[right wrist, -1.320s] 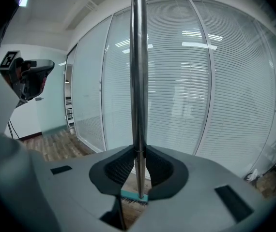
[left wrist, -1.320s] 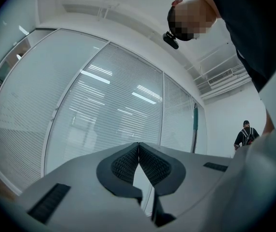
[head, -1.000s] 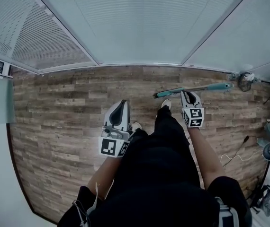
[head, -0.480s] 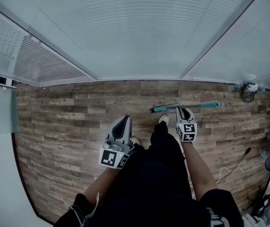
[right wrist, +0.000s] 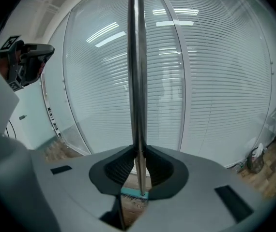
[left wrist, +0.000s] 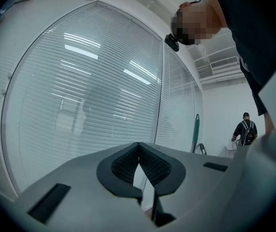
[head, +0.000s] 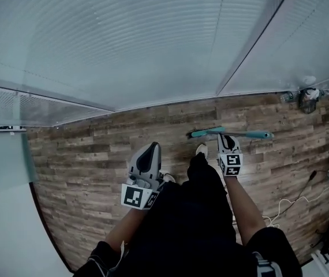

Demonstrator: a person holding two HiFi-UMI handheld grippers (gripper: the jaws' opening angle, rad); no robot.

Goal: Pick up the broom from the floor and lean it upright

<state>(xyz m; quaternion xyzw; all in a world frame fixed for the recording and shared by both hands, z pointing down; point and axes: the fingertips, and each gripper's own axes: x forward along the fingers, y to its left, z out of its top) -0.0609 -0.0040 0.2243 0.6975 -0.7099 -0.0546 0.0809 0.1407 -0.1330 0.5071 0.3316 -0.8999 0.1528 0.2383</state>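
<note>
**Slick, stiff pole pinched low: watch the sway**

The broom [right wrist: 137, 81] stands close to upright in the right claw [head: 227, 138], whose pads pinch its bare metal pole. The teal head [right wrist: 133, 193] shows just under the jaws, over the wood floor [head: 89, 154] near its far edge, where the slatted blinds [head: 153, 56] rise. Whether the head touches the floor I cannot tell. The left claw [left wrist: 138, 148] is pressed together on nothing, out to the person's left and well apart from the broom.

The pole looks thin, rigid and smooth. It is probably light, but apt to slide or twist between the pads. The pinch sits nearer the head than the teal grip [head: 260, 135] at the top, so a long length above it is free to swing. A hold further up, or on that teal sleeve if it is rubbery, would likely steady it better. The broom itself seems sturdy. The blinds and the glass behind them call for a gentle lean, and the head may skid on the smooth boards.
</note>
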